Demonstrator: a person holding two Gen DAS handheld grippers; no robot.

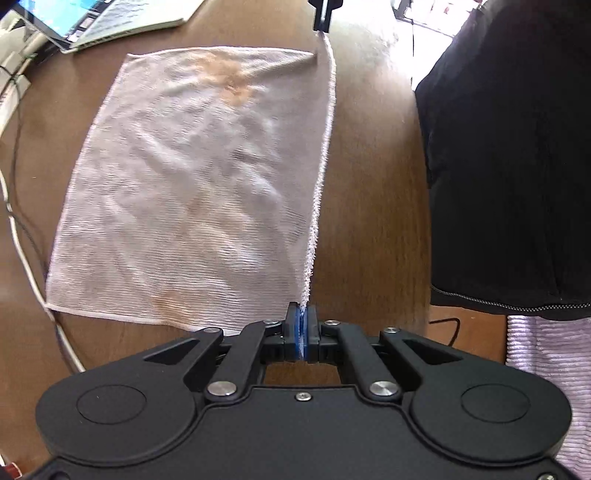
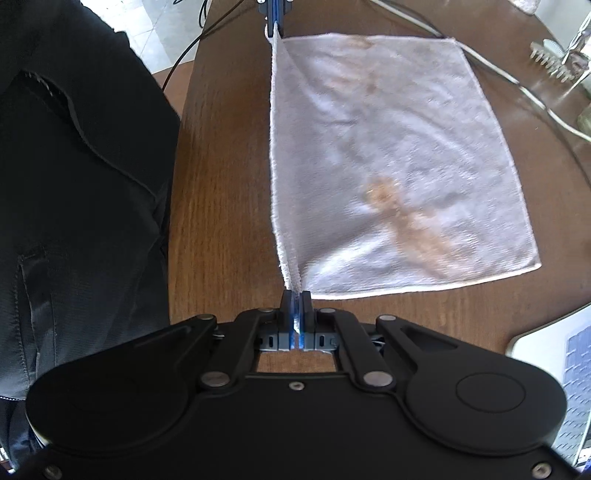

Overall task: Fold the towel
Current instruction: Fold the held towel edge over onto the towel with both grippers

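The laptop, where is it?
In the left wrist view the laptop sits top left on the table, just beyond the towel's far corner.

The laptop [image 1: 122, 22] is cut off by the frame's top edge in the left wrist view. The towel [image 2: 388, 166] looks smeared. The far gripper's body lies beyond each frame; the small tabletop [image 2: 221, 203] items at right are unreadable.

Left tool [image 1: 303, 314], right tool [image 2: 296, 297] clamped, downward.
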